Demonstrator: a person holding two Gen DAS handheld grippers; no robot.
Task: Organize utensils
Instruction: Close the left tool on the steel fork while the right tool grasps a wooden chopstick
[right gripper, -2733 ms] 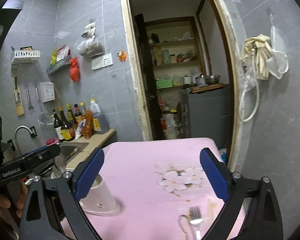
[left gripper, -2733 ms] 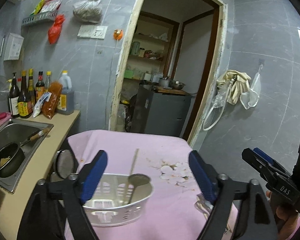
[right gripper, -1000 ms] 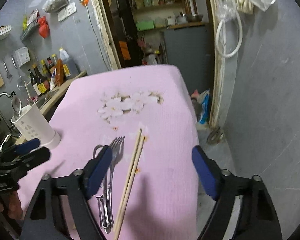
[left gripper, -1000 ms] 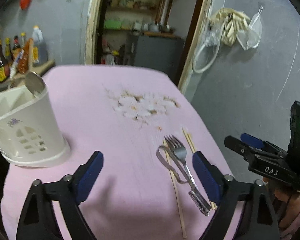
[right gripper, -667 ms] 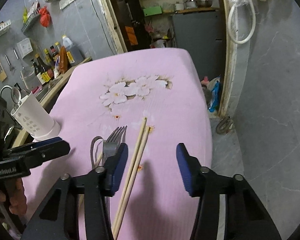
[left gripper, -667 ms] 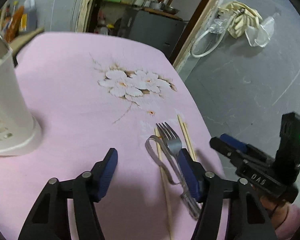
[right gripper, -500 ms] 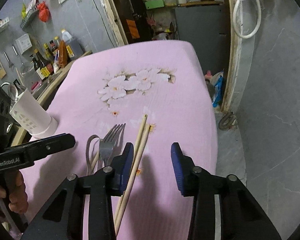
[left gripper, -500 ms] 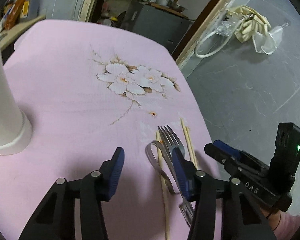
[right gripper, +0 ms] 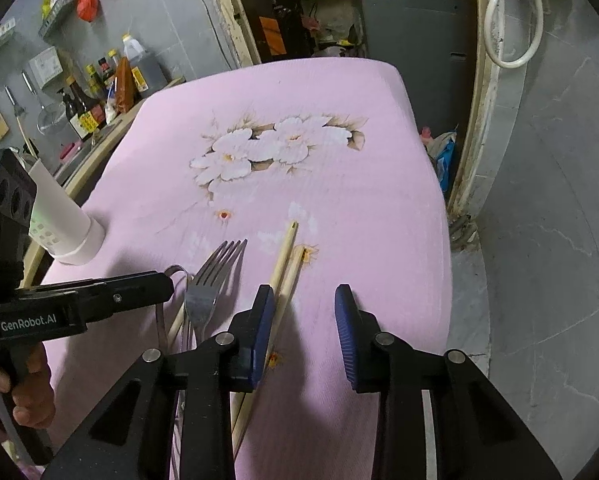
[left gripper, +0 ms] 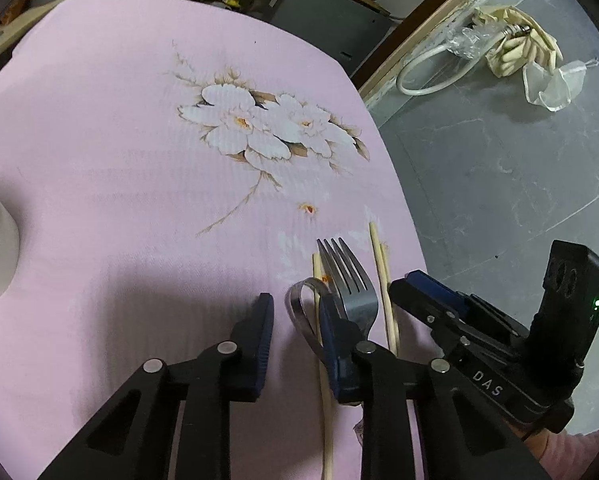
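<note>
Fork (left gripper: 349, 284) and chopsticks (right gripper: 285, 264) lying together near the pink surface's (left gripper: 119, 168) front right edge. Left gripper (left gripper: 295, 320) closing over bare cloth, fork beside its right finger. Right gripper (right gripper: 304, 314) closing, gripping nothing, chopsticks beside its left finger.

fork (left gripper: 349, 280) handle hidden behind left tool (left gripper: 295, 320); white holder (right gripper: 61, 216) cut by left edge
</note>
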